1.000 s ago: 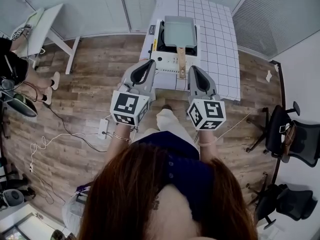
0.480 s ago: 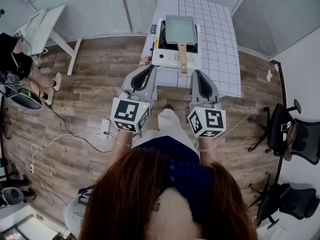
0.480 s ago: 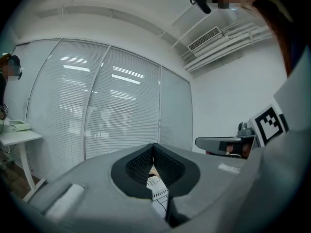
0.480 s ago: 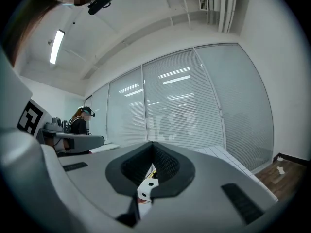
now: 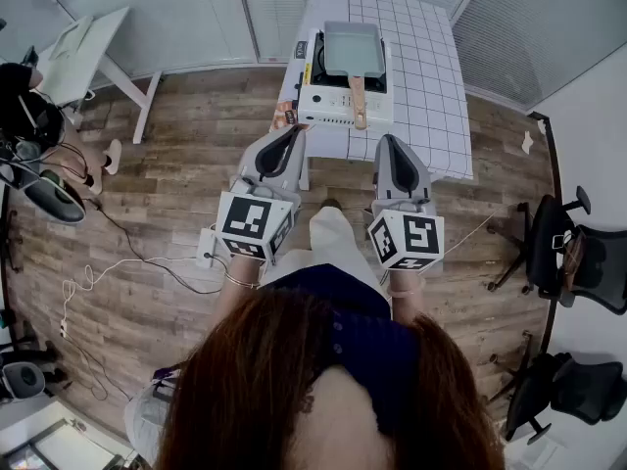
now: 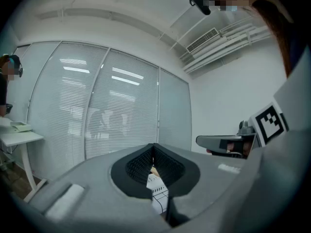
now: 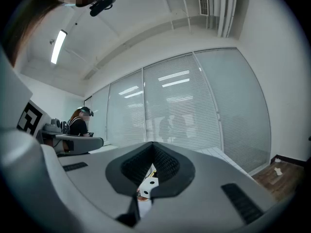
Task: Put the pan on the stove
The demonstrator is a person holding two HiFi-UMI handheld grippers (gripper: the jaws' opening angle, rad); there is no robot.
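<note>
Far ahead on the worktop [image 5: 421, 86], atop the stove [image 5: 328, 111]: pan [image 5: 353, 47], rectangular and pale, with wooden handle [image 5: 359, 106] pointing near. Looks already set in place, so little left to do. Probably metal and stiff, moderately heavy, weighted toward the far end. Likely to tip if gripped at the handle's very tip. Best taken on the handle close to the body, for surer purchase than on the slick rim. Left tongs [image 5: 292, 133] and right tongs [image 5: 388, 145] both pressed together, holding nothing, kept near the person, well apart from the worktop.
</note>
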